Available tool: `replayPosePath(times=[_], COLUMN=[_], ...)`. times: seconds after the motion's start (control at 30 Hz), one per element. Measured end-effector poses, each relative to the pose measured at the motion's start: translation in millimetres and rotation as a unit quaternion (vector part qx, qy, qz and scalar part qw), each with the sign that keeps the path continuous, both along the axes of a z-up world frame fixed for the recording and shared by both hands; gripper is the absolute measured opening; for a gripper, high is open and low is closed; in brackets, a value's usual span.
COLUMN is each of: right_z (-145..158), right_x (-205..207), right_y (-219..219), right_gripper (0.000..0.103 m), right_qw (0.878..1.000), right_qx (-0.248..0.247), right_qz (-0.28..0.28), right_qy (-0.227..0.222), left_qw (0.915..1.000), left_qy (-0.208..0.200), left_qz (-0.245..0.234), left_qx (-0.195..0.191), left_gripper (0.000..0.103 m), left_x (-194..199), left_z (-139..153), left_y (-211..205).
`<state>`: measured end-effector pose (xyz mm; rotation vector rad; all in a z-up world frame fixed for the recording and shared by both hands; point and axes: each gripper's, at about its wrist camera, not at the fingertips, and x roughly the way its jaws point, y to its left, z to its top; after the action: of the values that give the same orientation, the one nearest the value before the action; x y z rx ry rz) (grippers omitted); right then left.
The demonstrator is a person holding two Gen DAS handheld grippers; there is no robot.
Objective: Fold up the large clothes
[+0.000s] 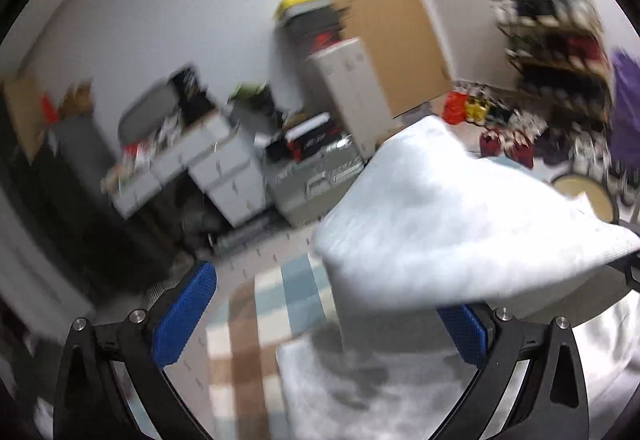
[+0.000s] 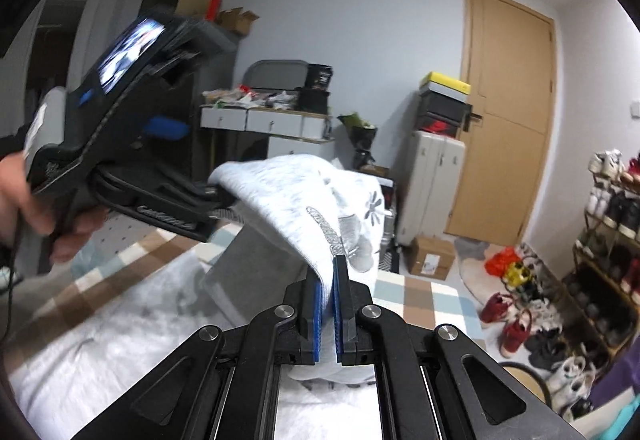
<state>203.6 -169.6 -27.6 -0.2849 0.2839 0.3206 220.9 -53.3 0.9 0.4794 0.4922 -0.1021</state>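
White garment (image 2: 280,191) hangs pinched in the right gripper (image 2: 327,304); left gripper (image 1: 320,320) spread wide, gripping nothing.

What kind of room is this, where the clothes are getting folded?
Probably a room in someone's home, maybe a bedroom used for storage. There's a wooden door, a shoe rack crowded with shoes, and a cluttered white desk. The garment hangs over a checked cloth.

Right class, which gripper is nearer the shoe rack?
Right. The right gripper, shut on the garment, has the shoe rack on its right side; the left gripper is beyond the garment, farther away.
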Motion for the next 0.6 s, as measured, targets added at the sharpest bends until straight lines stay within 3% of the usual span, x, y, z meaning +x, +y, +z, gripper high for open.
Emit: replayPosePath(times=[0.03, 0.1, 0.23, 0.27, 0.3, 0.33, 0.4, 0.47, 0.6], right_z=[-2, -6, -16, -17, -19, -19, -18, -16, -9], right_x=[0, 0, -2, -2, -1, 1, 3, 1, 0], right_y=[1, 4, 9, 8, 7, 6, 4, 4, -6], right_gripper=[0.004, 0.004, 0.004, 0.004, 0.005, 0.005, 0.005, 0.005, 0.005], right_qw=[1.000, 1.000, 0.999, 0.999, 0.999, 0.999, 0.999, 0.999, 0.999], right_qx=[-0.002, -0.011, -0.032, -0.031, -0.028, -0.021, -0.017, -0.014, 0.018], right_qz=[0.005, 0.011, 0.017, 0.016, 0.014, 0.015, 0.013, 0.007, -0.006], right_qy=[0.002, 0.006, 0.013, 0.015, 0.018, 0.025, 0.028, 0.029, 0.043], left_qw=[0.9995, 0.9940, 0.9942, 0.9941, 0.9946, 0.9958, 0.9968, 0.9968, 0.9988], left_qy=[-0.010, -0.044, -0.033, -0.028, -0.014, 0.011, 0.039, 0.025, 0.035], left_qz=[-0.010, 0.019, 0.015, 0.022, 0.022, 0.015, 0.000, 0.021, 0.032], left_qx=[0.029, 0.098, 0.101, 0.102, 0.100, 0.090, 0.069, 0.073, 0.007], left_gripper=[0.102, 0.102, 0.098, 0.088, 0.058, 0.038, 0.016, 0.016, 0.015], left_x=[-1, 7, 21, 23, 21, 19, 10, 0, -19], left_z=[-3, -11, -12, -11, -10, -10, -5, 2, 24], left_y=[-6, -16, -13, -11, -13, -15, -18, -19, -12])
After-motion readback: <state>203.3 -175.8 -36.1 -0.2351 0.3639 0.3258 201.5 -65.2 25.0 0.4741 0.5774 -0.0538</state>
